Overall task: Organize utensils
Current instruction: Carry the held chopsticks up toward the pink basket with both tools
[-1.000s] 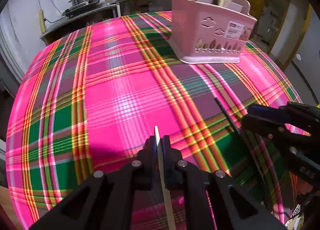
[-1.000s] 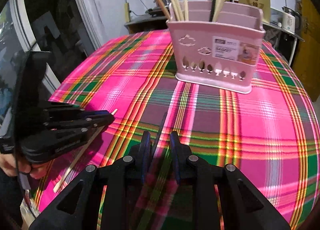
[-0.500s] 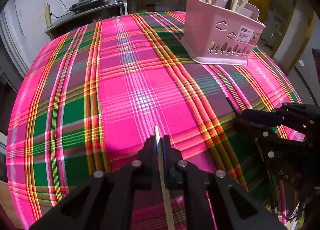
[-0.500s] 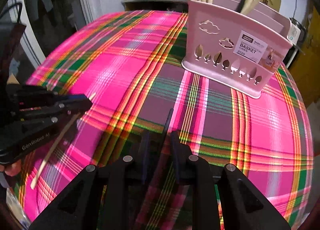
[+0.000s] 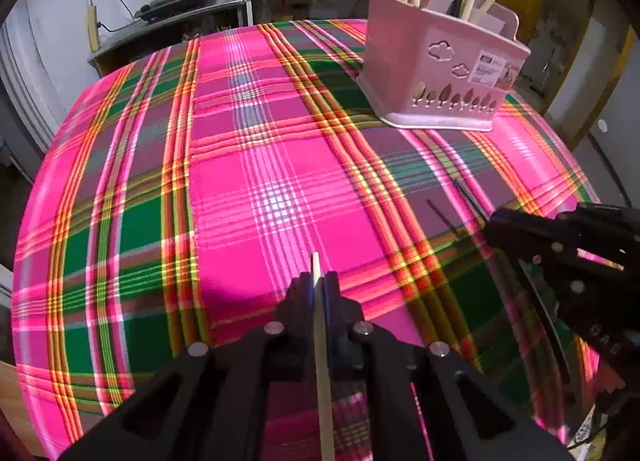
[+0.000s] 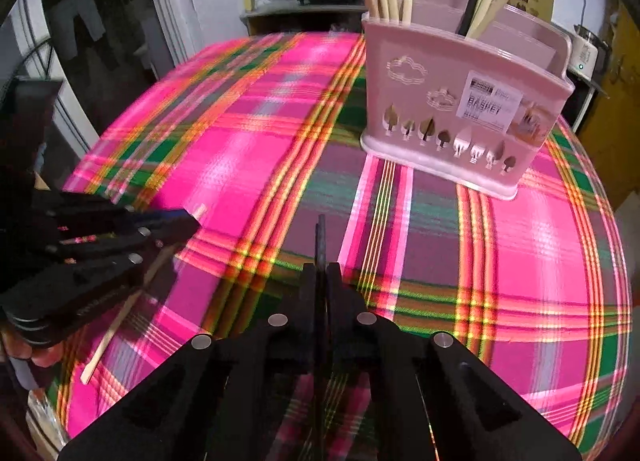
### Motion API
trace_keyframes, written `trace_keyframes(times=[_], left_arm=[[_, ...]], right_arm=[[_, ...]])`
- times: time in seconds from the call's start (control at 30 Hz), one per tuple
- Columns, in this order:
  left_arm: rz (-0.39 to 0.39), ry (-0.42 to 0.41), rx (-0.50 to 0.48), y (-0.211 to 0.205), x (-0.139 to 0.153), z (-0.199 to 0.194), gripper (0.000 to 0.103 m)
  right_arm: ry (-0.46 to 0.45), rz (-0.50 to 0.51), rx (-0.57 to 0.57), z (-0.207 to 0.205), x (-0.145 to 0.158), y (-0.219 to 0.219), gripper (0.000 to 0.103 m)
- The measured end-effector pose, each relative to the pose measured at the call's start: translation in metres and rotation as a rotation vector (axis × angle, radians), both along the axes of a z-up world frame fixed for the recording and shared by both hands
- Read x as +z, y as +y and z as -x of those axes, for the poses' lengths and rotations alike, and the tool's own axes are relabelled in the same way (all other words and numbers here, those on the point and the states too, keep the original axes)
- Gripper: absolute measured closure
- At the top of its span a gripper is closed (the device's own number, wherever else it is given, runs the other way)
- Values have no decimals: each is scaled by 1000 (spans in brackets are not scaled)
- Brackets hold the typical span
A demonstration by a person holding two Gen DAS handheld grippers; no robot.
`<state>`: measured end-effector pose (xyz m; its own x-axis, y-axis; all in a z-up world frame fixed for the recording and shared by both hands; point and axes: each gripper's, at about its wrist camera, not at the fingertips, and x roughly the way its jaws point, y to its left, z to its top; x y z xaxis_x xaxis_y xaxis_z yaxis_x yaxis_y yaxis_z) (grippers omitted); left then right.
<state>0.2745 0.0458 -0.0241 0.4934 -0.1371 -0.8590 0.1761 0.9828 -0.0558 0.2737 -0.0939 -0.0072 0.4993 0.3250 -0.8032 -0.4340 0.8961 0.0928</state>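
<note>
The left tool (image 5: 319, 281) is pinching a pale wooden chopstick (image 5: 322, 361). The right tool (image 6: 321, 273), jaws just closing, is gripping a slim black chopstick (image 6: 320, 239); the pink basket (image 6: 460, 109) is sitting at one o'clock.

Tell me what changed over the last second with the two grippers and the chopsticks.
The right gripper has just been closing and is now shut on the black chopstick, which earlier sat loose between its open jaws. The left gripper stayed clamped on the pale chopstick. The pink basket kept its spot on the plaid tablecloth.
</note>
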Motion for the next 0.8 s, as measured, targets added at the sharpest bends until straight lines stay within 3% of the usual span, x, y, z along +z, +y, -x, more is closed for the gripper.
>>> trace_keyframes(times=[0.13, 0.5, 0.8], left_arm=[[25, -32, 3, 1, 18, 2, 97], [82, -200, 9, 7, 102, 13, 97], [119, -302, -3, 7, 142, 30, 97]], right_arm=[[-42, -37, -8, 3, 18, -9, 99], [-164, -156, -48, 11, 75, -36, 99], [-248, -209, -52, 25, 107, -45, 98]])
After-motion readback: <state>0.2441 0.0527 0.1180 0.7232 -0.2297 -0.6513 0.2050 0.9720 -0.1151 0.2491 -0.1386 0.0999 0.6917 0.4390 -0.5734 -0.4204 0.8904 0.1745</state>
